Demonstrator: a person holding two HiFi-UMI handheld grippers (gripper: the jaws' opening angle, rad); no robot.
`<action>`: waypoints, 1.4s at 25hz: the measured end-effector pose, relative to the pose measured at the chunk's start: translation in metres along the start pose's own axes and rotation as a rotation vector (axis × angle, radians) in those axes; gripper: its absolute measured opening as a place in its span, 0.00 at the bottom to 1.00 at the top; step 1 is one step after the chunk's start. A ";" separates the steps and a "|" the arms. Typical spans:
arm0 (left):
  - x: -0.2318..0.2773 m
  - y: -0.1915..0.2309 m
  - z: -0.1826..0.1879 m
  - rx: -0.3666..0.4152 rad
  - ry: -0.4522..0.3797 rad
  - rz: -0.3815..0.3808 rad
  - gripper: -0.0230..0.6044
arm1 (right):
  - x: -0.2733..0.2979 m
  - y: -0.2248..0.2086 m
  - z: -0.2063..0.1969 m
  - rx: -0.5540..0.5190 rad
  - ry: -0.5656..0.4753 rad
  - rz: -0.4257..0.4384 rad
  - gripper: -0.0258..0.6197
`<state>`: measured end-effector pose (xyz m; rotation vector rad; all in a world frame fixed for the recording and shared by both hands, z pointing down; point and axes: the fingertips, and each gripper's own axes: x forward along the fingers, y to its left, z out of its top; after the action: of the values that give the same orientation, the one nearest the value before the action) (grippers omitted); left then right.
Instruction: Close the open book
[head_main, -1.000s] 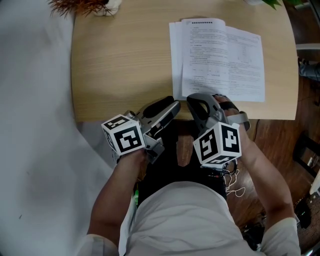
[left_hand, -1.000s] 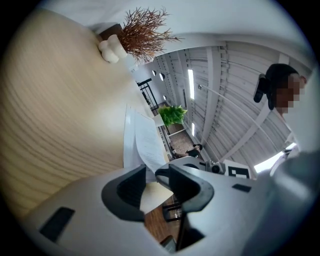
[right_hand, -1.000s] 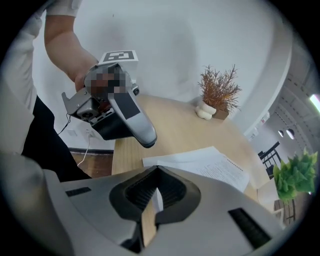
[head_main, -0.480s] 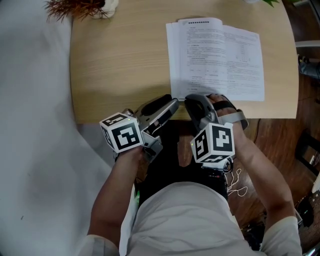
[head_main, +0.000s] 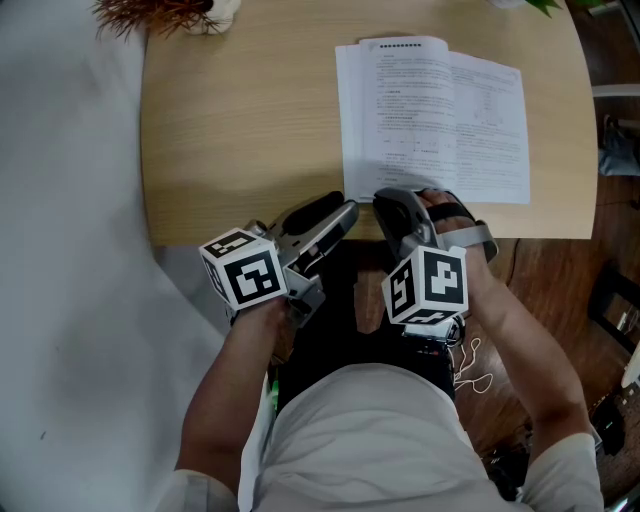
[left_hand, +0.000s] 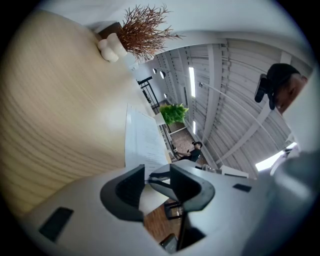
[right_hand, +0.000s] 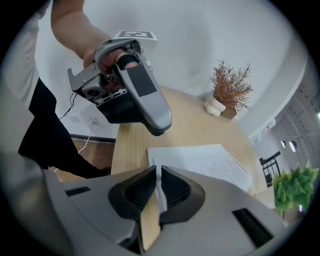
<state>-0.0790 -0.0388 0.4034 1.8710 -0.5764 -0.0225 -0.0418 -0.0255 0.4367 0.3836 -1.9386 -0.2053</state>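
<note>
**Right gripper at the book's corner, lift not yet begun**

Head view: a pale wooden bench (head_main: 240, 120) carries the open book (head_main: 440, 110), flat toward its far right. The right gripper (head_main: 392, 200) sits at the book's near-left corner. The left gripper (head_main: 340, 207) waits beside it, off the paper. The right gripper has rolled slightly since a second ago; the book has not stirred.

Left gripper view: fingers (left_hand: 130, 189) wide, just opened further, nothing between them.

Right gripper view: fingers (right_hand: 139, 190) eased open to a slit, page edge (right_hand: 160, 187) inside, wood showing alongside. Next, I judge: pinch, then swing the leaf over.
</note>
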 end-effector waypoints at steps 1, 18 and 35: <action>0.000 0.000 0.000 0.000 0.001 0.003 0.24 | 0.000 -0.001 -0.001 0.002 0.003 -0.004 0.06; 0.003 -0.007 -0.004 0.008 0.012 -0.015 0.24 | -0.014 -0.018 -0.005 0.070 0.004 -0.076 0.06; -0.023 -0.007 -0.008 0.002 -0.021 0.002 0.24 | 0.010 -0.020 -0.008 0.590 0.005 -0.109 0.25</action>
<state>-0.0943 -0.0207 0.3941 1.8737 -0.5929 -0.0397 -0.0347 -0.0475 0.4426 0.8747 -1.9498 0.3087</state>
